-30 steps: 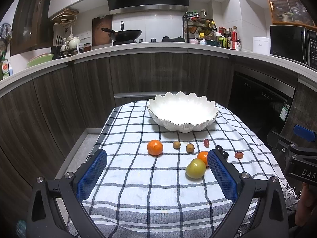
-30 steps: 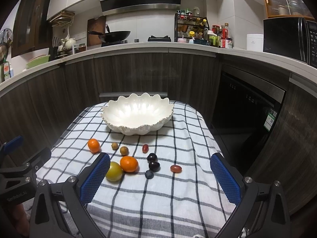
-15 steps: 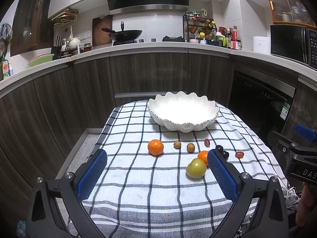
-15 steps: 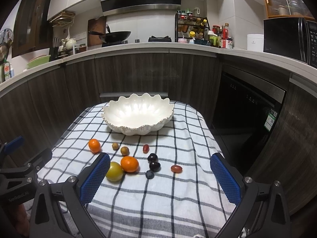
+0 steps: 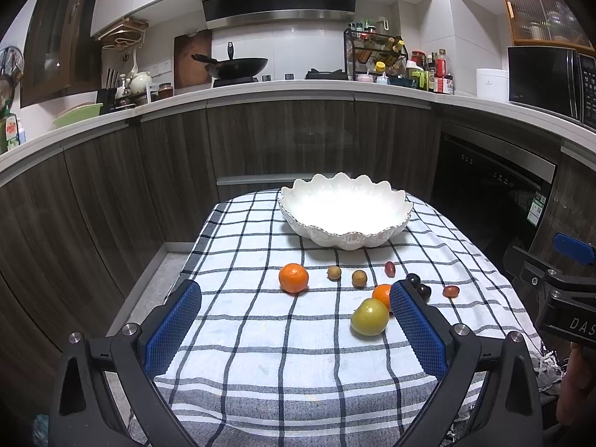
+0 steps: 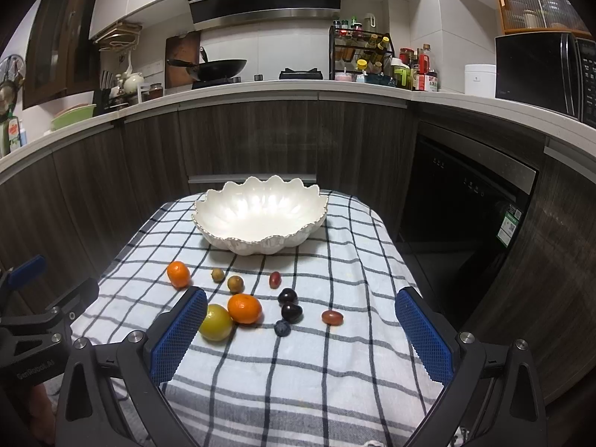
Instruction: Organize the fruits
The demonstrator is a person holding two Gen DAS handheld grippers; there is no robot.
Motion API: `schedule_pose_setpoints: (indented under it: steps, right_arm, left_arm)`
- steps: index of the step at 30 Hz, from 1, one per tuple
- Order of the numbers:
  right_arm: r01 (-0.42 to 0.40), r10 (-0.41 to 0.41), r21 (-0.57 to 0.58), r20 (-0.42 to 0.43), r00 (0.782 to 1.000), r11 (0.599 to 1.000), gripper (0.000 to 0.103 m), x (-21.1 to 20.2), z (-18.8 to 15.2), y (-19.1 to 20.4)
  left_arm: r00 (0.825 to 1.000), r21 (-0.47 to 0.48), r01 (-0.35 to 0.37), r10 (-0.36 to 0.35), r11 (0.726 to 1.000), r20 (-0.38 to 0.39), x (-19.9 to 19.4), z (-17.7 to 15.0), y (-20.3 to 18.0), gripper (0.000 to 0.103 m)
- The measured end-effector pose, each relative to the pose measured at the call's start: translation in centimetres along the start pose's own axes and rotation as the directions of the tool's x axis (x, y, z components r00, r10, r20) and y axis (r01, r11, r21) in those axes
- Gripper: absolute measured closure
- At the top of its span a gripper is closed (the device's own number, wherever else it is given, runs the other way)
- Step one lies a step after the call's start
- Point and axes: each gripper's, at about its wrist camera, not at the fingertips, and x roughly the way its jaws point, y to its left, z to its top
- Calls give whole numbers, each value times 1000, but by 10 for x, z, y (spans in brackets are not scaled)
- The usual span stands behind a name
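Left wrist view: a scalloped white bowl [image 5: 344, 216] sits at upper centre on the checked cloth [image 5: 260, 335]. The left gripper [image 5: 294, 320] is spread wide; a green fruit [image 5: 369, 316] lies beside its right pad, an orange [image 5: 293, 278] ahead.

Right wrist view: the right gripper [image 6: 301, 329] gapes empty, 2 dark plums [image 6: 289, 303] between its pads at centre frame.

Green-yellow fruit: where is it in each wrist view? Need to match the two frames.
Left wrist: green-yellow fruit sits right of centre, low on the cloth, just left of the right blue pad, touching an orange behind it.
Right wrist: same fruit sits left of centre, against the left blue pad, the orange on its right.
Shared landmark: white scalloped bowl at the far end of the cloth.
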Motion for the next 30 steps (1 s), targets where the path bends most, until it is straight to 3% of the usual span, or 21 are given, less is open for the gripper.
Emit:
schedule_pose_setpoints:
  steps: [30]
  right_arm:
    - [-12,13,50,-20,1000,999,1,9,-3,-10]
  left_arm:
    - [1000,44,-16,17,999,-7,2,0,-10,0]
